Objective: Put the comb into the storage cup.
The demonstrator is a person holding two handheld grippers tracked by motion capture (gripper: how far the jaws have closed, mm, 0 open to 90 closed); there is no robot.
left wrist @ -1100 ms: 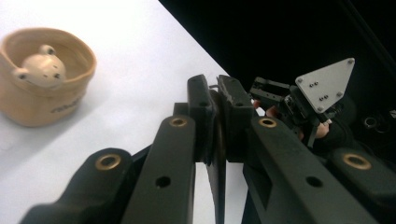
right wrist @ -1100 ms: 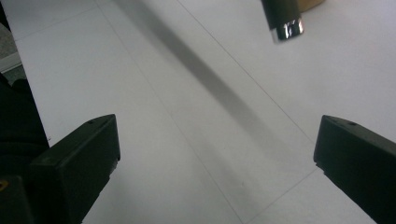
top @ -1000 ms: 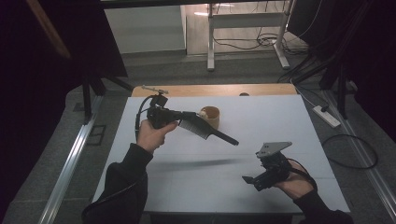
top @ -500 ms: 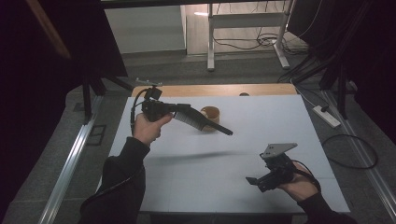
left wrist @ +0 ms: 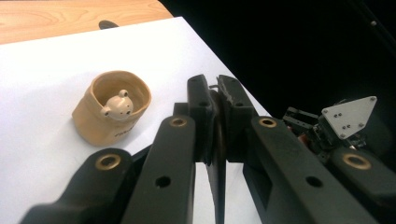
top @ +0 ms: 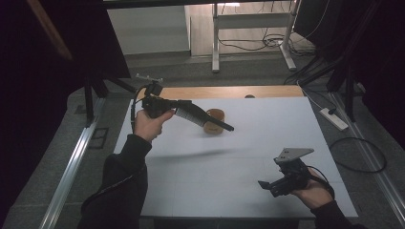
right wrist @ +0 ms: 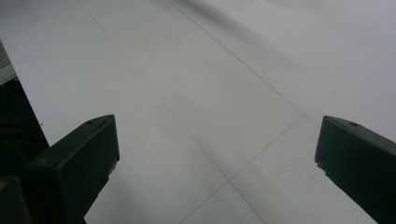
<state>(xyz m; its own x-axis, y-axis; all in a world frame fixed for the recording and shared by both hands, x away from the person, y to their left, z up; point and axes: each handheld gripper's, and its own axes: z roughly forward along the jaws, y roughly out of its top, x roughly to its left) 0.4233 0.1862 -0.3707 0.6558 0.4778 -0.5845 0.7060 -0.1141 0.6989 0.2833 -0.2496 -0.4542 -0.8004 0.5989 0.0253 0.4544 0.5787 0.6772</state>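
Since the earlier high-view frames, the left gripper (top: 228,127) had been carried up and toward the far-left corner of the table (top: 248,191), so that its tip, once in front of the cup (top: 215,120), was seen crossing over it; the right gripper (top: 263,184) had barely been shifted near the front-right edge; the cup had been left where it stood. The left gripper's jaws were pressed together with nothing gripped between them, as was shown in the left gripper view; the right gripper's jaws were spread wide over bare white table, and nothing was held there either.

The cup was found at the far middle of the white surface, near the wooden strip (top: 229,91), upright and apart from both grippers. It was judged to be a glazed ceramic piece: stiff, fairly light, smooth enough to slip, and breakable if knocked or dropped. A grip across the wall, one jaw inside the rim and one outside, was thought safest, kept clear of the small bear figure (left wrist: 116,105) seated inside. The cup was tan, with a wavy, sack-like wall; some lettering was possibly printed low on its side, though too blurred to be read
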